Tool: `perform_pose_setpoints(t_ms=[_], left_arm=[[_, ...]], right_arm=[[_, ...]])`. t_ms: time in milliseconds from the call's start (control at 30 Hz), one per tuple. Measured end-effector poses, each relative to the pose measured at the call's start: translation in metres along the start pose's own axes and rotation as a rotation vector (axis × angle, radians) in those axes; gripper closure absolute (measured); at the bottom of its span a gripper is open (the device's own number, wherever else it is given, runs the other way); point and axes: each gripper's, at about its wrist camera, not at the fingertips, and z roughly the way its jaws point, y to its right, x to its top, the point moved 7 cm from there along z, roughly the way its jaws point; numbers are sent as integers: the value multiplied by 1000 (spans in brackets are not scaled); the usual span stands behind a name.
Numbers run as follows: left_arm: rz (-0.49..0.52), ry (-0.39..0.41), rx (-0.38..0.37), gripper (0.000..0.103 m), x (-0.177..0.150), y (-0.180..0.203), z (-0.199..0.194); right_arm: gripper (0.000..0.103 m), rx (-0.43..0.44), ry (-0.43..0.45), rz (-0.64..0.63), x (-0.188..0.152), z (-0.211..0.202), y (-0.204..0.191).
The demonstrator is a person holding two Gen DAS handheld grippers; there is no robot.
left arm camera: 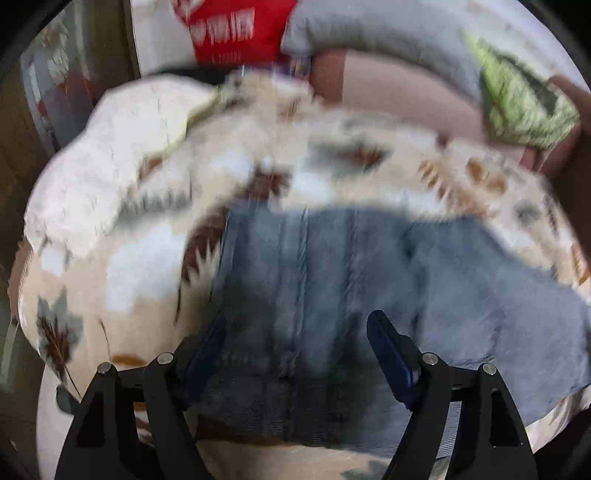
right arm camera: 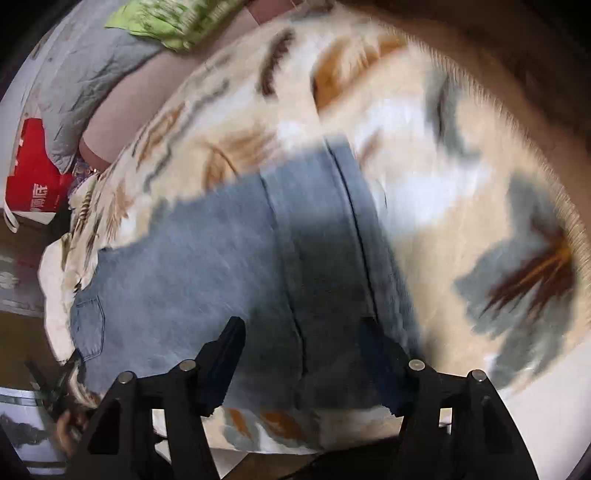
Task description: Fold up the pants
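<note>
Blue denim pants point(left arm camera: 332, 288) lie spread flat on a cream blanket with a leaf pattern point(left arm camera: 147, 258). In the left wrist view my left gripper point(left arm camera: 295, 332) hangs open just above the pants near their front edge, its fingers point(left arm camera: 391, 350) wide apart and empty. In the right wrist view the pants point(right arm camera: 229, 258) show two long seams and a back pocket point(right arm camera: 88, 325) at the left. My right gripper point(right arm camera: 303, 343) is open over the pants near the near edge, holding nothing. Both views are blurred by motion.
A red bag point(left arm camera: 229, 33), a grey pillow point(left arm camera: 369, 33) and a green cloth point(left arm camera: 517, 103) lie at the back of the bed. A white fleece point(left arm camera: 110, 147) lies at the left. The blanket's fringed edge point(right arm camera: 535, 147) runs along the right.
</note>
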Motion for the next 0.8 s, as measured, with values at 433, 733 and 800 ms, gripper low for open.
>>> perform_pose_setpoints(t_ms=[433,733,800], left_arm=[[1,-69,24,18,-7,1,52],[-14,-65,13,15,-4,-1,55],[-9,-65,23,15,-4,0,56]], right_arm=[[36,162,-83,-702,30,108,-336],[93,51,-133,-851,22,173,-381],[93,-3,-136,-835,28,189,-376]])
